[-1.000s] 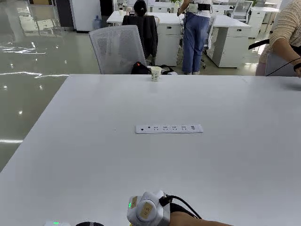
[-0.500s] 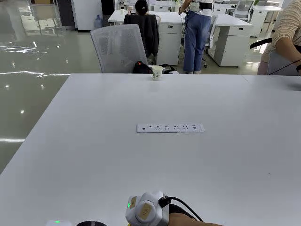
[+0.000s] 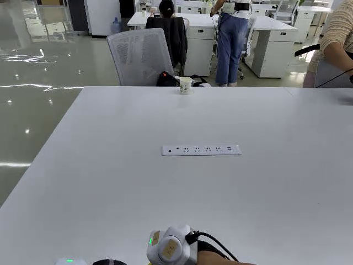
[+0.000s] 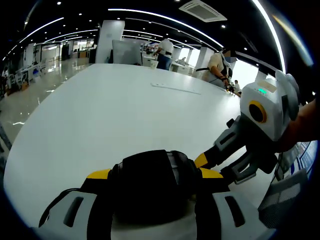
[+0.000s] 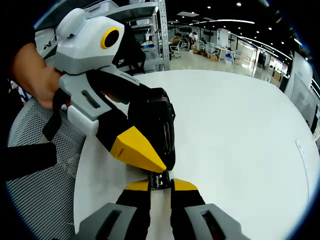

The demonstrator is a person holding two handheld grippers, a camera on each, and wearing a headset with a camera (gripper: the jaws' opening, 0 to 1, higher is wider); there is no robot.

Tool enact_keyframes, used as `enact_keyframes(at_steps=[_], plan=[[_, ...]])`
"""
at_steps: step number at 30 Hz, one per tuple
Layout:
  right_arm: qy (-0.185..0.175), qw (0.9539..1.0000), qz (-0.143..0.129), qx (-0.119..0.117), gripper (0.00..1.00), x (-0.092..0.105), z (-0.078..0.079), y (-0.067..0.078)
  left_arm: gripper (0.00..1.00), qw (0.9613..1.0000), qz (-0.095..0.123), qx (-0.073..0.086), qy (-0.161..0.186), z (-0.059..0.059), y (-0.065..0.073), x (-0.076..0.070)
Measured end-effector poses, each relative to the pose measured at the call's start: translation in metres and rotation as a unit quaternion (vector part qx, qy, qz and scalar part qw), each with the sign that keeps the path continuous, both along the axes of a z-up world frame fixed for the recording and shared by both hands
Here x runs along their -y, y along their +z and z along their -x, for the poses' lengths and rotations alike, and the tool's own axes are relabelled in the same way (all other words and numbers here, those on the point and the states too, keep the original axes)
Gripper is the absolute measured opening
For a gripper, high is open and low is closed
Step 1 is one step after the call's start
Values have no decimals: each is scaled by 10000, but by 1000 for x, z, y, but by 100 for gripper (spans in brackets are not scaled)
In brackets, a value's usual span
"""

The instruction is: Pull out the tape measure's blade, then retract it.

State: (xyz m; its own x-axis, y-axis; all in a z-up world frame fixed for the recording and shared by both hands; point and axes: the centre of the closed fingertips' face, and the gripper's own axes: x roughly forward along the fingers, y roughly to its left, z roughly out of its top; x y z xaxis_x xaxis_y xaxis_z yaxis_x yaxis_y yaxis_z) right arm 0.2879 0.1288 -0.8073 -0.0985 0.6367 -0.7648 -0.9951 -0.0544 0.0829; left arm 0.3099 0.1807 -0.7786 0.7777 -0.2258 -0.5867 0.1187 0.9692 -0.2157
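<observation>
— Though any writing is too blurred to read, what's counted?
— One black rounded tape measure (image 5: 156, 120), clamped in the left gripper (image 4: 155, 175); the right gripper (image 5: 161, 186) pinches its blade tip (image 5: 160, 179). Both sit well on the near side of one white power strip (image 3: 201, 149).

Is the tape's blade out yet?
Barely, it seems: the blade tip sits pinched in the right hand-held gripper, right against the tape measure.
</observation>
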Motion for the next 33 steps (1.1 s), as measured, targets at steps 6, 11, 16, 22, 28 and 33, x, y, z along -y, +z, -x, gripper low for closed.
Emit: enact_keyframes(at_steps=[6,11,16,22,28,33], plan=[[-9,10000,-3,-24,12,-2,0,0,61,10000,6,-1,-12,0,0,0],[-21,10000,-15,-9,12,-5,0,-1,62,10000,13,10,3,-1,0,-1],[-19,10000,-24,-31,12,-7,0,-1,62,10000,11,-4,-26,-1,0,-1],[-48,10000,-31,-32,12,-7,1,0,62,10000,27,-14,-38,-1,0,0],[-28,10000,-29,48,14,-8,1,0,64,10000,6,22,-54,-1,0,1],[-120,9999,5,106,17,-6,-2,0,64,10000,5,11,-92,-1,1,2]])
